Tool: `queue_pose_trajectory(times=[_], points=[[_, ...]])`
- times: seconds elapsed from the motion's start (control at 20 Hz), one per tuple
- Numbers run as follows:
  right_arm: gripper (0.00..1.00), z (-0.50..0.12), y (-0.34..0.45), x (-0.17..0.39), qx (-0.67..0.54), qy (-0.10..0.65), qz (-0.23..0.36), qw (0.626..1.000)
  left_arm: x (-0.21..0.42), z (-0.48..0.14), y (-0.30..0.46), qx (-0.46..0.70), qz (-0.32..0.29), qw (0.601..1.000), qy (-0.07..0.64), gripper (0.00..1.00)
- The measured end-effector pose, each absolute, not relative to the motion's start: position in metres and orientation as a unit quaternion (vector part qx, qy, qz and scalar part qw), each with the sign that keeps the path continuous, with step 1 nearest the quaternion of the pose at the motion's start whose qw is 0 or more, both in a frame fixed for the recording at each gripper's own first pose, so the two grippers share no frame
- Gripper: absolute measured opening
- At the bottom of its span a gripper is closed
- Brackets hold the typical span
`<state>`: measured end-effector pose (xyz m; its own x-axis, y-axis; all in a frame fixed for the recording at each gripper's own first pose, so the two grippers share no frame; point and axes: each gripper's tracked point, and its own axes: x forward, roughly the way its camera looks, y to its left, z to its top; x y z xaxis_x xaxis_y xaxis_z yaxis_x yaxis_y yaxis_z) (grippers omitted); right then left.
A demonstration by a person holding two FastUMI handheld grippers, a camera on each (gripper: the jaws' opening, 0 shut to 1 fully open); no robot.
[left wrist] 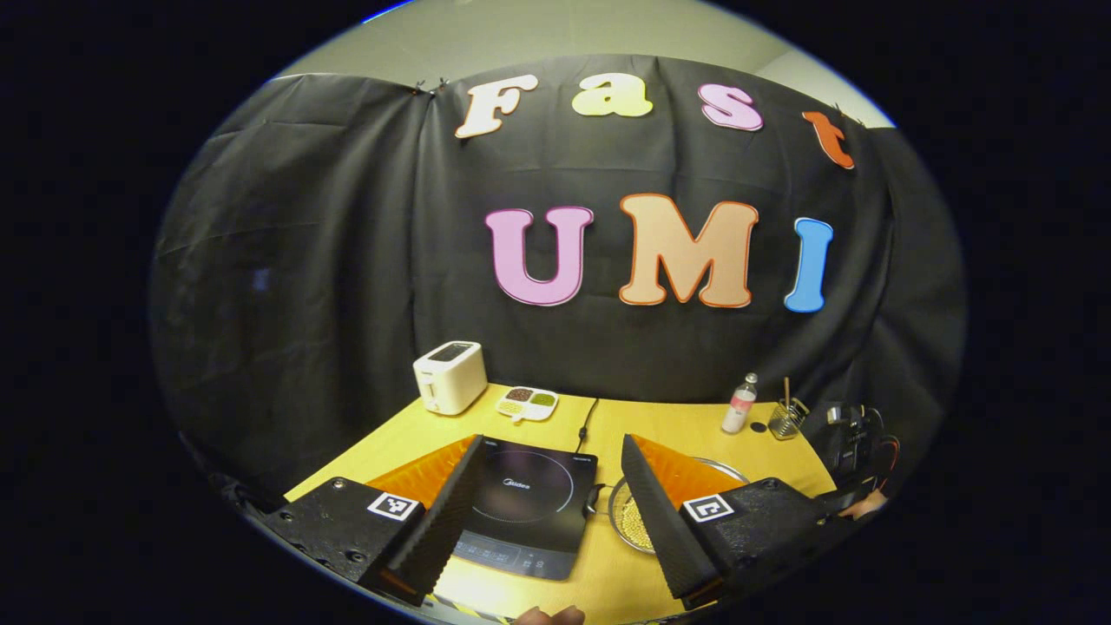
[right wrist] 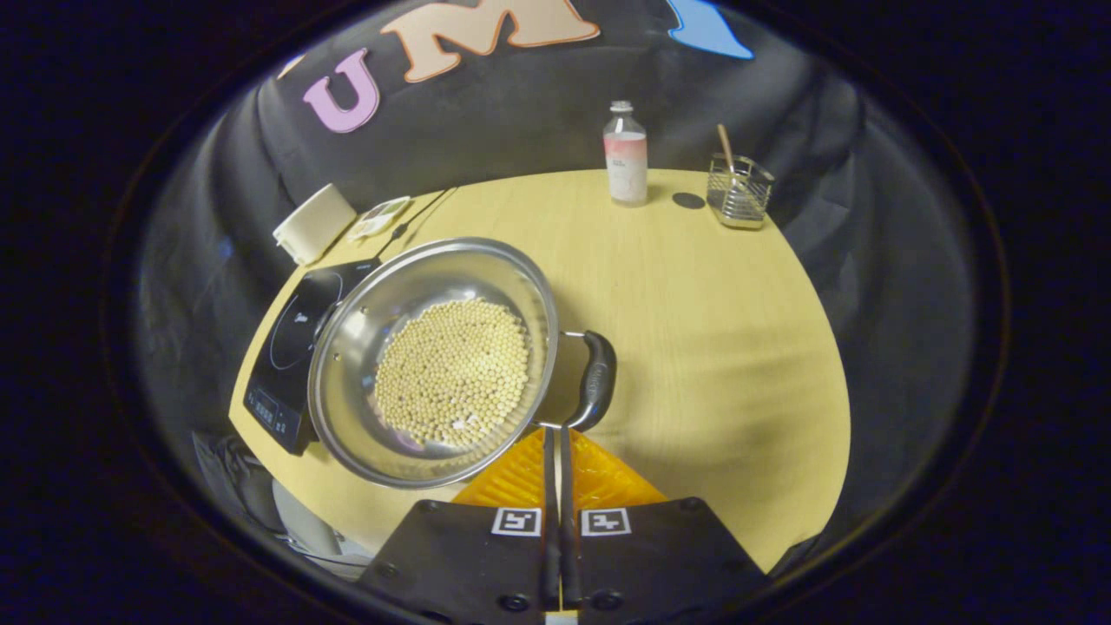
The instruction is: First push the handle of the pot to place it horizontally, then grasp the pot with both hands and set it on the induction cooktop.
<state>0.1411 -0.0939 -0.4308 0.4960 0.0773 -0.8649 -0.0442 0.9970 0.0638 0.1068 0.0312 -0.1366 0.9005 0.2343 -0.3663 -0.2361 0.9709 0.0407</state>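
Your right hand-held gripper has its fingers pressed together, tips touching the pot's side handle. Your left hand-held gripper is spread wide above the table. The induction cooktop lies between its fingers; the pot, holding beans, sits right of it.

Pot full of beans sits mid-tabletop, just right of induction cooktop, which hugs left edge. Pot handle sticks out on far side from cooktop. Toaster in back-left corner, divided dish beside it. Bottle at back edge, utensil rack further right, near back-right corner.
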Motion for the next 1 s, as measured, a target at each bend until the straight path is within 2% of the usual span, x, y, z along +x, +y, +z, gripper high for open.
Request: queue_pose_trajectory(times=[0.05, 0.1, 0.15, 0.2, 0.25, 0.3, 0.4, 0.45, 0.6, 0.7, 1.0], points=[[0.0, -0.426, -0.094, 0.141, 0.019, 0.497, 0.024, 0.867, 0.113, -0.145, 0.029, -0.01, 0.106, 0.975, 0.194, 0.95], [0.03, -0.423, -0.095, 0.14, 0.018, 0.496, 0.009, 0.868, 0.12, -0.153, 0.029, -0.015, 0.092, 0.975, 0.202, 0.95], [0.0, -0.419, -0.096, 0.139, 0.018, 0.497, -0.005, 0.868, 0.127, -0.161, 0.034, -0.014, 0.082, 0.974, 0.211, 0.95], [0.03, -0.416, -0.094, 0.138, 0.021, 0.495, -0.016, 0.869, 0.133, -0.166, 0.038, -0.016, 0.074, 0.974, 0.213, 0.92], [0.03, -0.412, -0.09, 0.138, 0.024, 0.495, -0.022, 0.868, 0.14, -0.171, 0.042, -0.022, 0.066, 0.973, 0.219, 0.95], [0.03, -0.41, -0.089, 0.137, 0.02, 0.495, -0.033, 0.868, 0.146, -0.18, 0.044, -0.031, 0.058, 0.971, 0.229, 0.92], [0.04, -0.404, -0.093, 0.14, 0.012, 0.49, -0.06, 0.87, 0.155, -0.197, 0.045, -0.048, 0.036, 0.967, 0.247, 0.96], [0.08, -0.401, -0.091, 0.141, 0.013, 0.49, -0.072, 0.868, 0.16, -0.205, 0.044, -0.05, 0.023, 0.966, 0.253, 0.96], [0.57, -0.395, -0.091, 0.142, 0.004, 0.485, -0.1, 0.869, 0.171, -0.233, 0.035, -0.049, -0.02, 0.959, 0.279, 0.96], [0.65, -0.395, -0.094, 0.143, -0.01, 0.489, -0.108, 0.865, 0.178, -0.254, 0.03, -0.05, -0.038, 0.951, 0.302, 0.96], [0.68, -0.412, -0.099, 0.16, -0.002, 0.505, -0.103, 0.857, 0.185, -0.309, 0.02, -0.036, -0.047, 0.929, 0.365, 0.96]])
